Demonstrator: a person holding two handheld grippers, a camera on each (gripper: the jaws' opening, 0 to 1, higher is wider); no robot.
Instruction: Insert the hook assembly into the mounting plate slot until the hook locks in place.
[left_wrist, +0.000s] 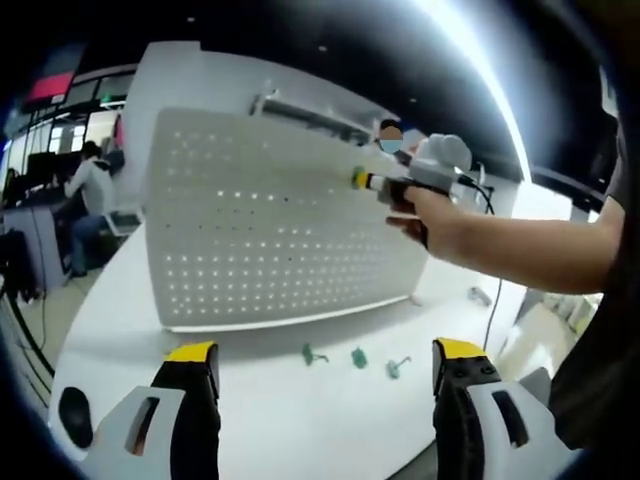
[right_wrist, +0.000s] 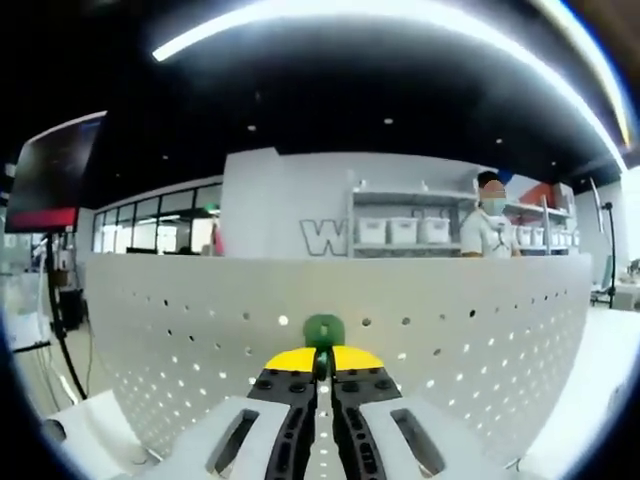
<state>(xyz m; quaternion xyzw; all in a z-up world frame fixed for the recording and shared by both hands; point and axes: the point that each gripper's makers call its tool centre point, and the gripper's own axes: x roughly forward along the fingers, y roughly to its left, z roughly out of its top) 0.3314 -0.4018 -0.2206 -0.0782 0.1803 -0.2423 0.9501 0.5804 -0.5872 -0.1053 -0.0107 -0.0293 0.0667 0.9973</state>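
Insertion step in hand: right gripper (right_wrist: 322, 362), jaws closed on a green hook (right_wrist: 323, 330), presses it to the upright pegboard (left_wrist: 280, 220) near its top edge; left gripper (left_wrist: 325, 365) wide open, empty, above three spare hooks (left_wrist: 357, 358) on the table (left_wrist: 300, 420); next, seat until locked.

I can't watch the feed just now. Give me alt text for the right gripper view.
The right hand-held gripper is shut on a green hook, holding it up against the white perforated mounting plate, which stands upright. Behind the plate are shelves with white bins and a person.
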